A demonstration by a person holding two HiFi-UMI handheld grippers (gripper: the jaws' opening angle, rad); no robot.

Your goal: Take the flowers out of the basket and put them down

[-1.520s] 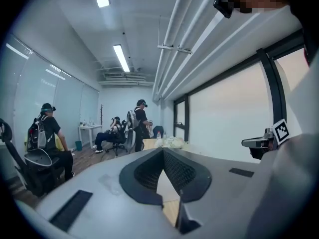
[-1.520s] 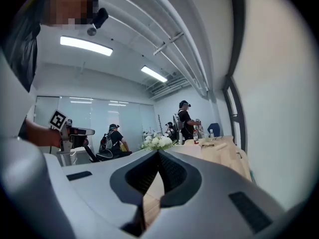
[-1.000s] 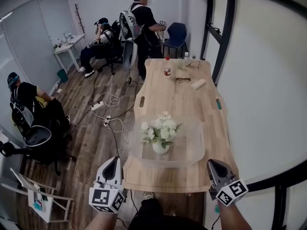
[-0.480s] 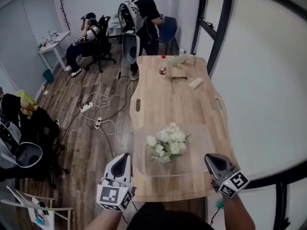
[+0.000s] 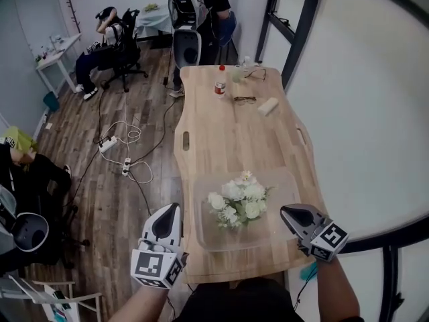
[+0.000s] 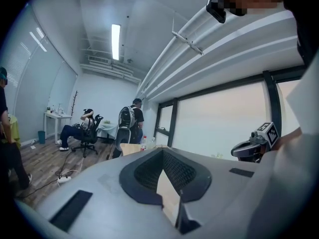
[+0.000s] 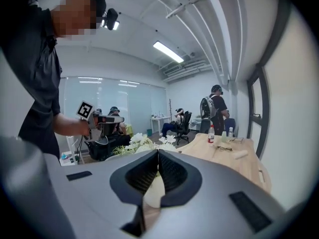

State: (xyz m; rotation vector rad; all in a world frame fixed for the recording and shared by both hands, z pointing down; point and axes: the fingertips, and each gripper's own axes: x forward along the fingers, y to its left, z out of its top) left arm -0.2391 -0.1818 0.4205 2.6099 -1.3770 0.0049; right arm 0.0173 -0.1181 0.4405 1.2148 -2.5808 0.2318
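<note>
- My left gripper [image 6: 162, 152] has its fingers pressed together at the tips, with nothing between them.
- My right gripper [image 7: 158, 151] is the same: fingers together, holding nothing, and the white blooms show just past its tips.
- In the head view both grippers hang at the near end of the table [image 5: 228, 136]. The left one is off the table's left edge, and the right one is beside the basket's near right corner.
- The flowers [image 5: 238, 200], a white bunch with green leaves, stand inside the clear basket [image 5: 287, 196]. Neither gripper touches them.
- The basket sits on the near end of the wooden table, between my two grippers.
- Further up the table lie a bottle [image 5: 219, 81], a pair of glasses [image 5: 244, 100] and a pale roll [image 5: 267, 106], well apart from the basket.
</note>
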